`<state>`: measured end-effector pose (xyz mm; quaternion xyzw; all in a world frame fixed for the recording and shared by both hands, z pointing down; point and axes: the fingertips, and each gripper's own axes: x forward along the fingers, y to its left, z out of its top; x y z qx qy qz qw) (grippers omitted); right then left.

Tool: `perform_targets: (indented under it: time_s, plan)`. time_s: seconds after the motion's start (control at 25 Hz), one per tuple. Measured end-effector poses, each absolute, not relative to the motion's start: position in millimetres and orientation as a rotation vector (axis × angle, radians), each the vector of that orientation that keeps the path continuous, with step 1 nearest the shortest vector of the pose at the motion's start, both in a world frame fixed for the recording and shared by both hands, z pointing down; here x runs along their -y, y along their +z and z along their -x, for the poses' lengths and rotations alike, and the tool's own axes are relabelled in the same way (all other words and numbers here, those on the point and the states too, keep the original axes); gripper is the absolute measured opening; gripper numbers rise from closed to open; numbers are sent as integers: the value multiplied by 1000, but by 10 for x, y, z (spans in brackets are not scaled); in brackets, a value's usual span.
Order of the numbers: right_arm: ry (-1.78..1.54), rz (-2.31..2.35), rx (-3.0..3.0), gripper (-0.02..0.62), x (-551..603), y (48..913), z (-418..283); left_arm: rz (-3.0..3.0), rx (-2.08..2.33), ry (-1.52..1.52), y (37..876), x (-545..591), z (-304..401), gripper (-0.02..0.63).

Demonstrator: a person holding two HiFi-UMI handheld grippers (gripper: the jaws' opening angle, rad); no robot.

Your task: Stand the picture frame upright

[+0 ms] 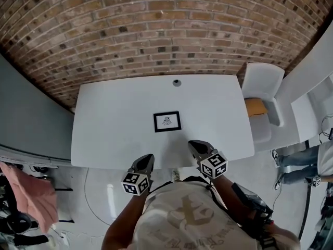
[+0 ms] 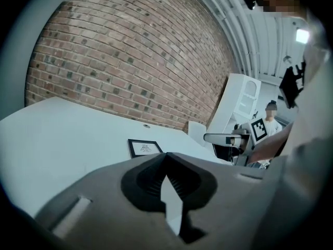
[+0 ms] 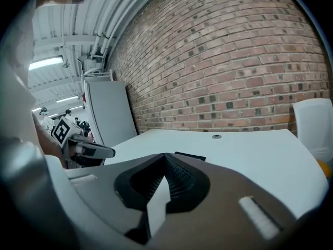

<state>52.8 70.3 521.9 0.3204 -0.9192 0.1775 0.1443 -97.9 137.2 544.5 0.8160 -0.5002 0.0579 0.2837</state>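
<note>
A small black picture frame [image 1: 167, 121] with a white print lies flat near the middle of the white table [image 1: 114, 124]. The frame [image 2: 145, 148] shows flat beyond my left jaws; only its dark edge [image 3: 190, 156] peeks over my right jaws. My left gripper [image 1: 146, 161] hovers at the table's near edge, shut and empty, left of and nearer than the frame. My right gripper [image 1: 197, 147] is over the near edge too, shut and empty, just right of and nearer than the frame. Neither touches it.
A brick wall [image 1: 156, 30] runs behind the table. A round cable grommet [image 1: 177, 82] sits at the table's far edge. A white chair [image 1: 263, 100] with an orange cushion stands at the right. A person [image 1: 302, 163] stands at the far right on the floor.
</note>
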Motion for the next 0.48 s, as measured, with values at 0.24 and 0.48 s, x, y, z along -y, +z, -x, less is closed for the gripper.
perform_targets:
  time_s: [0.24,0.48]
  plan:
    - [537,-855,2641,8,-312,5354,-497,-2122,1393,180,5492,-1043,1006,5]
    - [553,-795,2613,8,-51,5501,-525,-2066,1450,205,5505,-821,1016,5]
